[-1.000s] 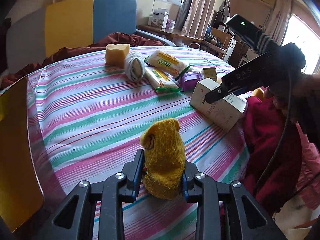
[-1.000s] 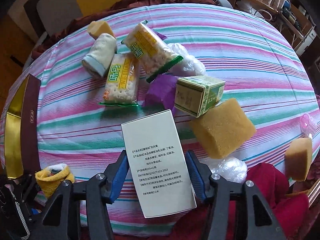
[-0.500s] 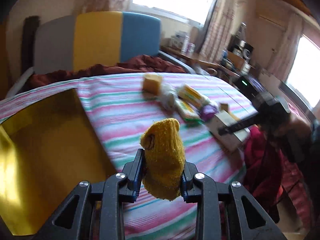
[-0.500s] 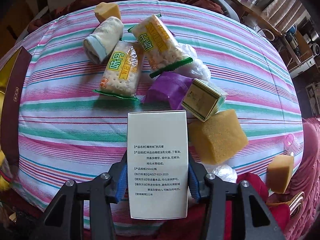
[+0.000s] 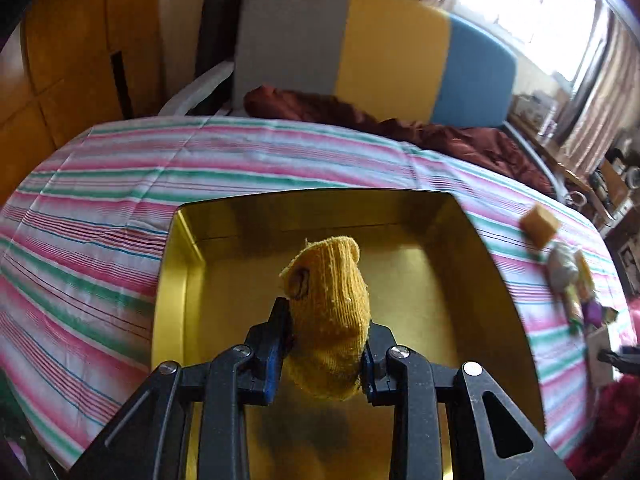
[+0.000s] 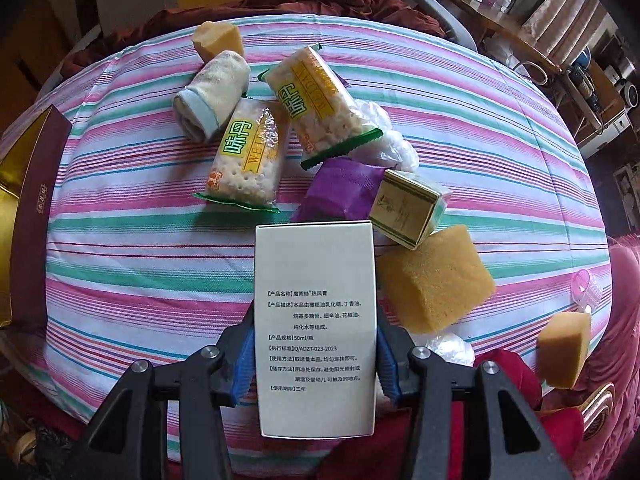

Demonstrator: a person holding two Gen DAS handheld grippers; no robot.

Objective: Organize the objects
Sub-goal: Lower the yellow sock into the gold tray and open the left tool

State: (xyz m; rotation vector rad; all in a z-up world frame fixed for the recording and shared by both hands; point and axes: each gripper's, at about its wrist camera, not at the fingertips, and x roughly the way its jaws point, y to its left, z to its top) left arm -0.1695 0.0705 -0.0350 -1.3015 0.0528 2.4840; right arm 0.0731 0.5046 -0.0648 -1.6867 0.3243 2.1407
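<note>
- The left gripper clamps a rolled mustard-yellow knitted sock, held above the open gold-lined box on the striped tablecloth.
- The right gripper has just been closing; its blue pads pinch a tall white printed carton.
- Beyond it lie a purple packet, two cracker packs and a rolled cream towel.
</note>
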